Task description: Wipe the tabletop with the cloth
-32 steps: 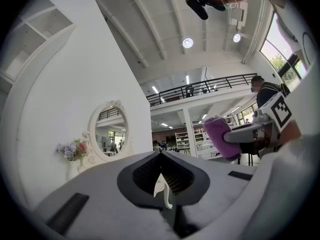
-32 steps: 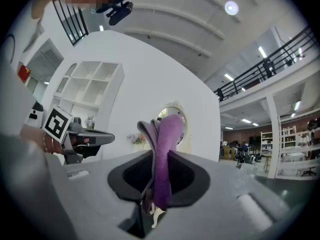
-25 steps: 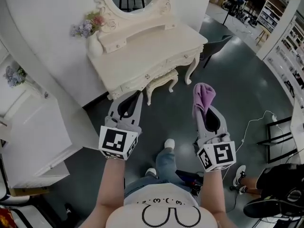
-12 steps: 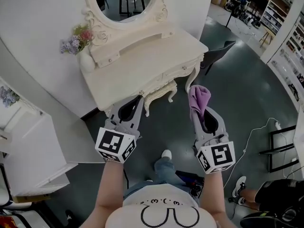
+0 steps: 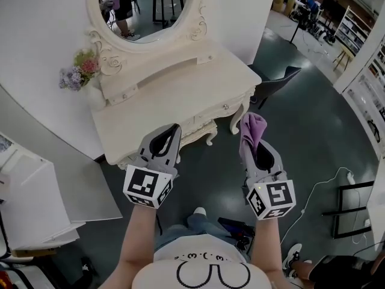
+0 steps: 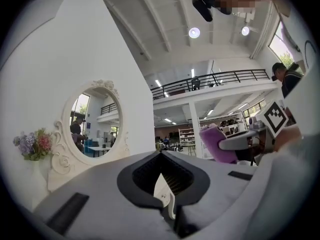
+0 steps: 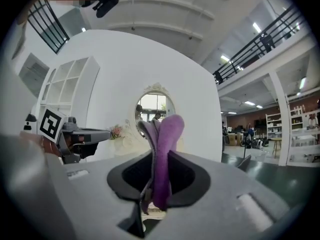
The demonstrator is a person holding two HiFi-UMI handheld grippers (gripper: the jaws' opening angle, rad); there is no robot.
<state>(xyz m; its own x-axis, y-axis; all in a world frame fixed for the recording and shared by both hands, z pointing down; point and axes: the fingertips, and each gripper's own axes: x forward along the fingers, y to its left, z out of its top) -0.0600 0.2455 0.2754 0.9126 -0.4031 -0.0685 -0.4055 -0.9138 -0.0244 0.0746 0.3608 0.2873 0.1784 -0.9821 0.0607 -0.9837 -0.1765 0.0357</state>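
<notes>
Before the front edge of the dressing table [image 5: 224, 108] we hold both forearms [image 5: 138, 233] stretched forward and down, side by side, with a gripper in each hand. Our left gripper [image 5: 174, 129] points at the front edge of the tabletop [image 5: 180, 98], near its middle. Its jaws are pressed together and nothing is between them. Our right gripper [image 5: 248, 142] is held off the right front corner of the table, above the floor [image 5: 301, 143], and its jaws are clenched on the purple cloth [image 5: 253, 127]. This cloth stands up from the jaw tips as a folded bunch, and a small end hangs below them. It is in the air, apart from the tabletop.

We see that the tabletop is cream and its wide front part is bare. Along the back edge runs a raised shelf, above it an oval mirror [image 5: 147, 5] in a carved frame, and at the back left corner a bunch of pink and lilac flowers [image 5: 77, 74].

Behind the table is a white wall [image 5: 42, 35]. A dark chair [image 5: 274, 82] stands near the right edge of the table, on the dark grey, shiny floor. At our left is a white shelf unit [image 5: 36, 197], and a white cable [image 5: 328, 179] lies on the floor at our right. Both gripper views show a high ceiling with round lamps and an upper gallery with a railing
</notes>
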